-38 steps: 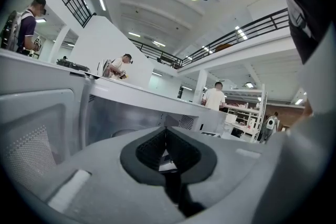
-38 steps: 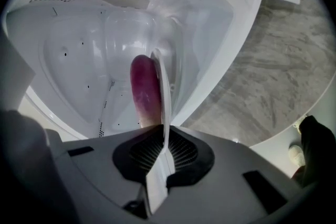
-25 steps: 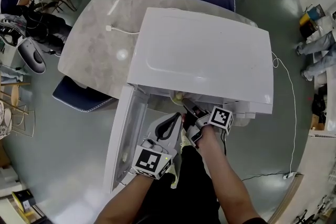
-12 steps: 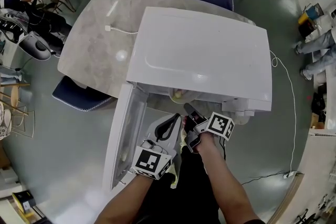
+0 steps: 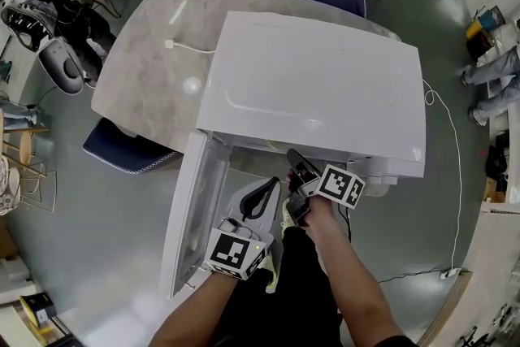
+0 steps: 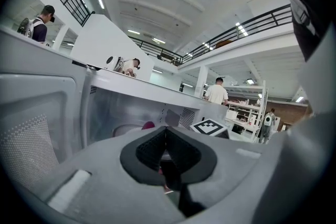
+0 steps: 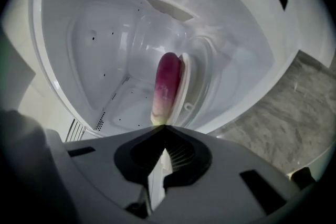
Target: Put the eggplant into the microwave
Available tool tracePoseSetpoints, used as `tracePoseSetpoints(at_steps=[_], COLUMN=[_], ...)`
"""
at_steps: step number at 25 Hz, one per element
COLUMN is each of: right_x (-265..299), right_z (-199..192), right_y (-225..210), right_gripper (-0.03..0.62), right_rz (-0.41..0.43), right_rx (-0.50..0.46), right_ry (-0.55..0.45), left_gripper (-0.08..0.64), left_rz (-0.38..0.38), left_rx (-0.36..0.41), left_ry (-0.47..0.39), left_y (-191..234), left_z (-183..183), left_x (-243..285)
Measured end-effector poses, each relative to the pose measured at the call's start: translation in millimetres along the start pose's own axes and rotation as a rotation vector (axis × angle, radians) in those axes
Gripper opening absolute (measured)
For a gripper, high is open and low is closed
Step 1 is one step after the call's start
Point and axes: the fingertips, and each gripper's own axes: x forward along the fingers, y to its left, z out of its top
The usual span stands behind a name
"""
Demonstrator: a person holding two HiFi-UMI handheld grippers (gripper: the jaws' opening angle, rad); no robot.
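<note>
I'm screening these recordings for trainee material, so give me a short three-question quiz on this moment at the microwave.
1. True or false: the microwave has its door swung open.
2. Where does the eggplant lie? A: on the table. B: inside the microwave. C: on a chair.
3. Fill in: the jaws of the right gripper are ___ (open or shut), with nothing between them.

Key: 1 true; 2 B; 3 shut.

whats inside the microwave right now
A purple eggplant lies in the microwave against the white turntable. Its near end is covered by the right gripper, jaws closed, and the cavity floor under it cannot be seen.
</note>
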Motion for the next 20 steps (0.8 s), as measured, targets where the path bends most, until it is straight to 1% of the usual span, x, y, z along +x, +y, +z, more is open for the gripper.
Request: tracePoseSetpoints(at_steps=[13,16,20], right_x=[10,4,-20], right_z=[12,9,-2], right_y=[2,8,27], right_gripper=[0.003,0.003,0.003], right_rz=[0.004,0.014,0.018], right_rx=[-0.024,-0.052,-0.123], right_ry=[0.003,0.0,0.0], left_gripper=[0.009,0.009,0.009], left_rz=[0.019,0.018,0.005], left_rx=[-0.007,-0.012,-0.011], left_ry=[0.016,0.02,0.022], left_y=[3,2,-9], left_z=[-2,-1,4], left_x=[3,2,-3])
